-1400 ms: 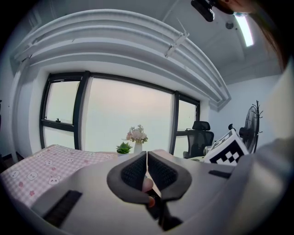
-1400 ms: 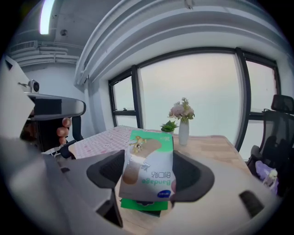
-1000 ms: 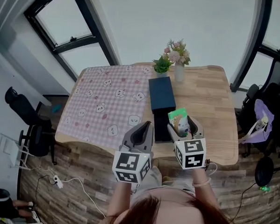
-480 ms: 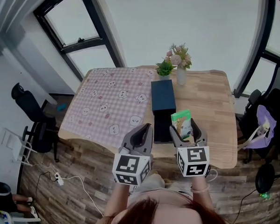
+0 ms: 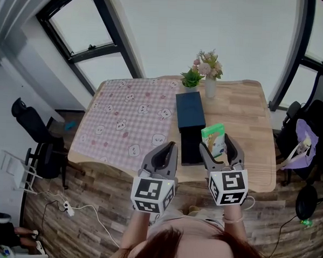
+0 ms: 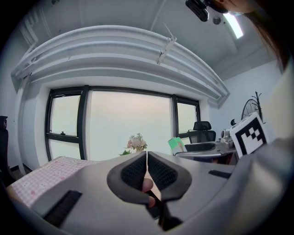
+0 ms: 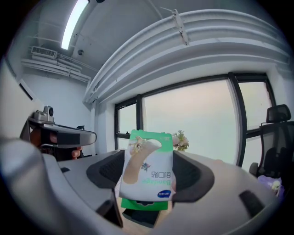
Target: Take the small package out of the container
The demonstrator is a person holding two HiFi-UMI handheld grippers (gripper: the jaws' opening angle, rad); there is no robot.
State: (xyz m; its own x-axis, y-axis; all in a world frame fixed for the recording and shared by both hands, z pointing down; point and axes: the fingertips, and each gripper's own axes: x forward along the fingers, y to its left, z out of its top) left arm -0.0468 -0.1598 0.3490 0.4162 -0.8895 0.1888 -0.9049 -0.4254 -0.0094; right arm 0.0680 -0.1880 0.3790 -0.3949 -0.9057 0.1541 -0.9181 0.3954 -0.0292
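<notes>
My right gripper (image 5: 217,145) is shut on the small green and white package (image 5: 213,136), holding it upright above the wooden table, just right of the black open container (image 5: 189,149). The right gripper view shows the package (image 7: 148,165) pinched between the two dark pads of my right gripper (image 7: 151,176). The container's dark edge (image 7: 142,216) shows just beneath it. My left gripper (image 5: 166,149) hovers over the table's near edge left of the container, shut with nothing in it. In its own view my left gripper (image 6: 146,159) has its jaws touching.
A dark blue box (image 5: 189,110) lies behind the container. A vase of flowers (image 5: 208,74) and a small green plant (image 5: 191,77) stand at the table's far edge. A pink checked cloth (image 5: 127,118) covers the table's left half. Chairs stand on both sides.
My right gripper has shifted slightly right with the package, a little further from the container. The left gripper has stayed about where it was, still shut.
</notes>
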